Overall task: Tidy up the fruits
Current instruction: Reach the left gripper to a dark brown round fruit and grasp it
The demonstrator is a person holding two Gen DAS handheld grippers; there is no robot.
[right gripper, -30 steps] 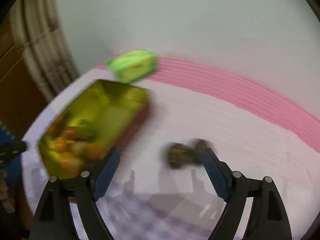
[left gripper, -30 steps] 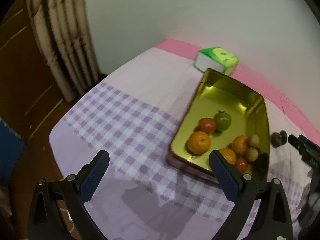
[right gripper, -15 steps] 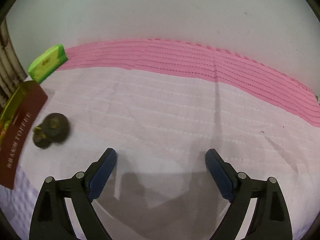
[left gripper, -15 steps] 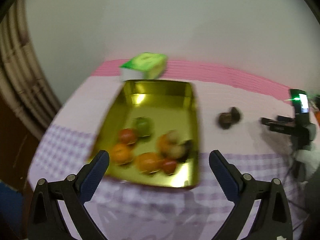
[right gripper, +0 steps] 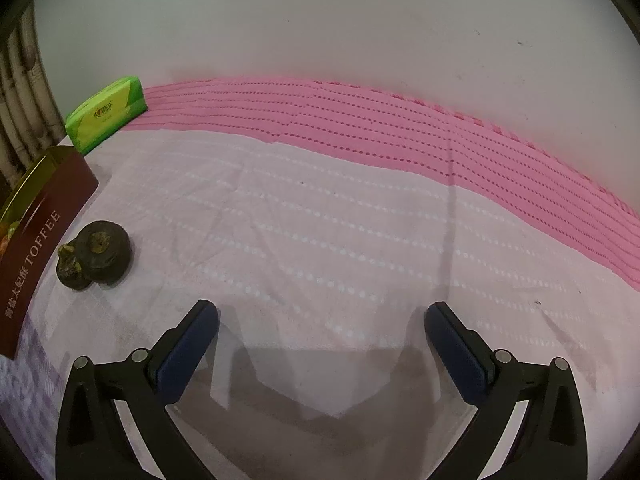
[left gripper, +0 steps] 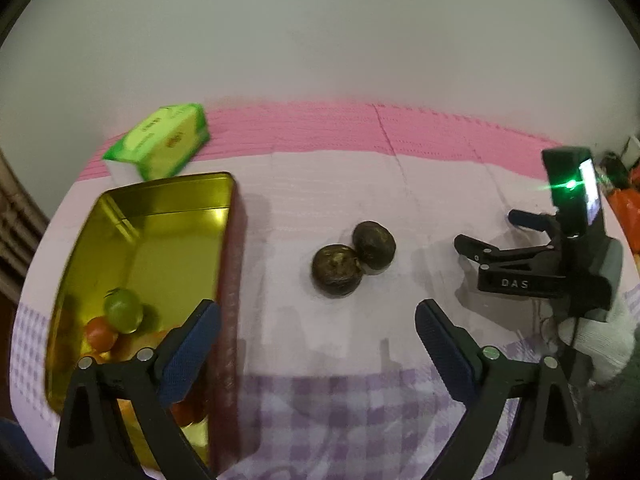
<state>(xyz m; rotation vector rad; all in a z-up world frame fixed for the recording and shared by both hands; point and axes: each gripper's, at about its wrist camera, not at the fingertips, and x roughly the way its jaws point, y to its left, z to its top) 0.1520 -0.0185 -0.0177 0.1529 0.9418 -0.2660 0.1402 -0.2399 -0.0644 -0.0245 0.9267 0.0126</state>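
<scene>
Two dark fruits [left gripper: 352, 258] touching on the cloth-covered desk [left gripper: 320, 200], just right of the gold tin [left gripper: 160, 240], left gripper [left gripper: 316, 344] fingers closing on nothing, right gripper [right gripper: 322, 344] fingers opening, empty

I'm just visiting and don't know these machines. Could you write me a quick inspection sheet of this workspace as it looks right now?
Surface: cloth-covered table, pale middle, pink strip at the back, purple checks in front.
Job's things: gold tin holding a green fruit and orange and red ones; two dark fruits touching each other on the cloth beside it.
Clutter: green tissue pack behind the tin.
Grippers: left claw closing slightly, nothing between its pads; right claw opening, empty, in a white-gloved hand.
Cables: thin dark cable over the glove.
Surroundings: plain wall, curtain at left.
</scene>
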